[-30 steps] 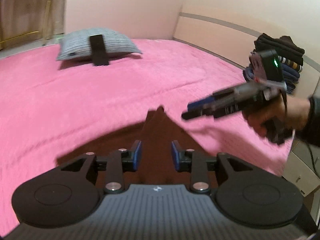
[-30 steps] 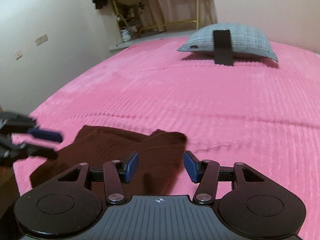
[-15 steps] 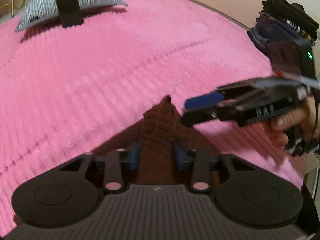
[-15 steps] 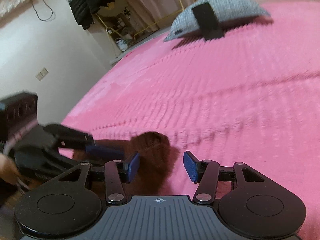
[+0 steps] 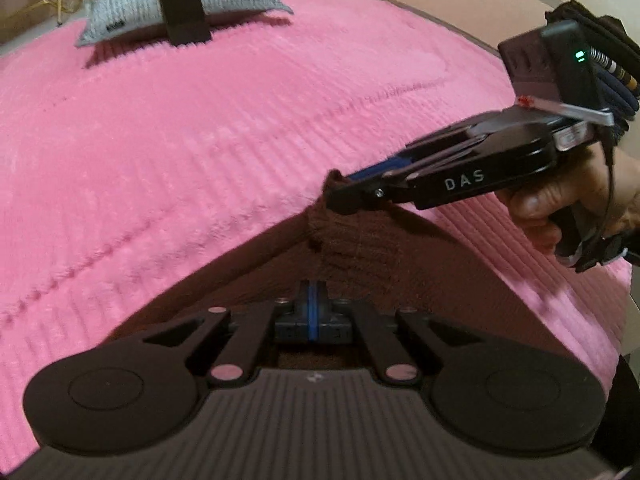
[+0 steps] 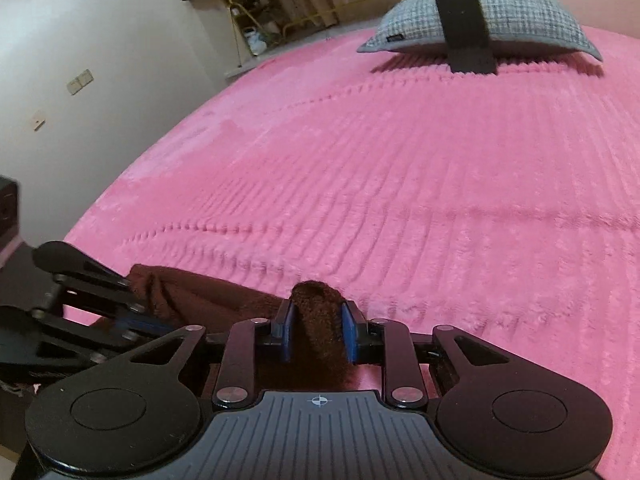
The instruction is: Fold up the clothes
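Left wrist view: left gripper point(image 5: 313, 300) jaws fully together at the brown garment point(image 5: 360, 248) edge on the pink bed point(image 5: 200, 152); whether cloth is pinched cannot be told; right gripper point(image 5: 340, 190), in a hand point(image 5: 560, 204), grips a raised fold. Right wrist view: right gripper point(image 6: 318, 332) jaws, just closing, narrow on a garment point(image 6: 318, 320) ridge; left gripper point(image 6: 132, 316) alongside; pillow point(image 6: 480, 24) far off.

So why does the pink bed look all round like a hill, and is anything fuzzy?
Left wrist view: the fisheye lens bends the pink blanket into a dome; the pillow casts a shadow toward the camera, and the picture is soft all over. Right wrist view: the same bulge; the left gripper at the frame's edge is smeared, while the brown garment looks sharper.
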Demonstrator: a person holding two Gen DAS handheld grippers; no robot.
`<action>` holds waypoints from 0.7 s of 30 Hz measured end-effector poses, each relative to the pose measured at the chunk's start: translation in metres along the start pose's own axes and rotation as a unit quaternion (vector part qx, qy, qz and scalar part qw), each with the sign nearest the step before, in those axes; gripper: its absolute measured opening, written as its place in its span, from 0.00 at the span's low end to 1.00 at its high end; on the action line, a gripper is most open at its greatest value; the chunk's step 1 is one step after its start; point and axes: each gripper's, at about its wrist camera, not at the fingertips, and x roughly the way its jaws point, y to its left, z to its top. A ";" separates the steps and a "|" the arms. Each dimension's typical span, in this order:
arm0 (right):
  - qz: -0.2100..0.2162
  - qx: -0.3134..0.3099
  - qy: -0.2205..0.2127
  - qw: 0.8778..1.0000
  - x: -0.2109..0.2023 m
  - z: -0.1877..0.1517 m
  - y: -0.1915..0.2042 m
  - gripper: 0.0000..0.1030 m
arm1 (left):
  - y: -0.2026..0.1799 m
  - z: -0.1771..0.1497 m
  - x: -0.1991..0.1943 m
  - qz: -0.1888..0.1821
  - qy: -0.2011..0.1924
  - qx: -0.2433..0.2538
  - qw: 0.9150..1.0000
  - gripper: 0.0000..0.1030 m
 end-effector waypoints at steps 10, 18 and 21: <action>-0.038 -0.056 -0.042 0.997 -0.056 -0.030 0.058 0.34 | 0.004 -0.054 -0.082 0.040 -0.025 -0.030 0.998 0.05; -0.053 -0.097 0.024 0.994 -0.066 -0.111 0.107 0.62 | 0.000 -0.108 -0.087 0.042 0.007 -0.039 0.998 0.08; -0.068 -0.112 0.016 0.991 -0.083 -0.122 0.124 0.62 | -0.011 -0.114 -0.103 0.061 0.002 -0.002 0.998 0.12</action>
